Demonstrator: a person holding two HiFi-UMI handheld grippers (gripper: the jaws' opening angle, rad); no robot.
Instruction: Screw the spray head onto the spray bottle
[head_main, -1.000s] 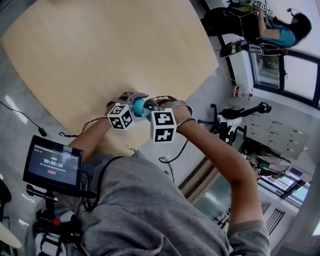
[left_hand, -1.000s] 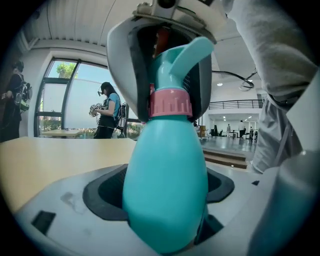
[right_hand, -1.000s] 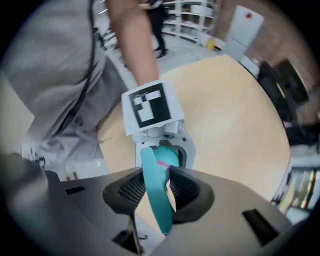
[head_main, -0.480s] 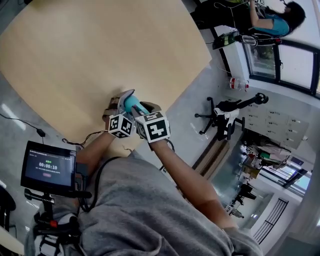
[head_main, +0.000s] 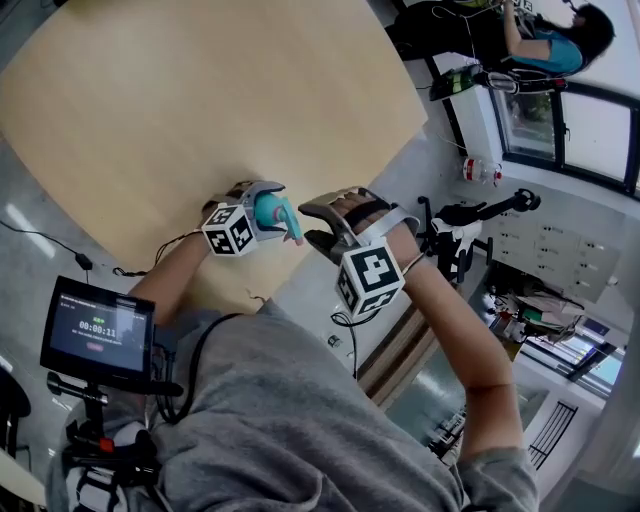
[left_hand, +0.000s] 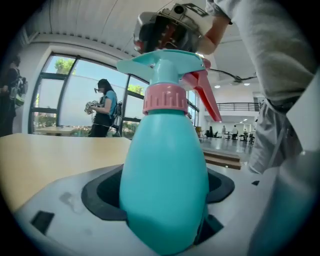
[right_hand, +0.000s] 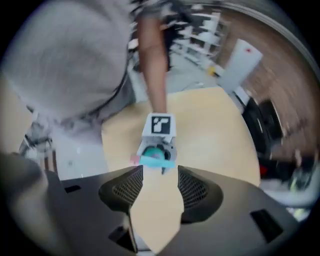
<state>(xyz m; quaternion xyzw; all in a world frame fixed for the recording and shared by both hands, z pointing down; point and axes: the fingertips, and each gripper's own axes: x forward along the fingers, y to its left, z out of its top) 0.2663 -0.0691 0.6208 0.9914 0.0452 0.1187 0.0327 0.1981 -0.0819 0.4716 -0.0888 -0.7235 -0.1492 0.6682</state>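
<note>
A teal spray bottle (left_hand: 165, 175) with a pink collar carries its teal spray head (left_hand: 165, 62) and red trigger on top. My left gripper (left_hand: 165, 210) is shut on the bottle's body and holds it over the near edge of the wooden table (head_main: 200, 100). In the head view the bottle (head_main: 268, 210) lies sideways, head pointing right. My right gripper (head_main: 318, 225) stands a short way right of the spray head, its jaws opening with nothing between them. In the right gripper view the gripper (right_hand: 160, 187) faces the bottle (right_hand: 155, 156) from a distance.
A small screen on a stand (head_main: 97, 330) sits at the lower left. A person (head_main: 555, 45) works at a desk by the windows at the top right. A wheeled chair base (head_main: 460, 225) stands on the floor right of the table.
My right gripper was close against the spray head beside the left gripper. It has let go, spread its jaws and drawn back to the right. The left gripper still holds the bottle.
</note>
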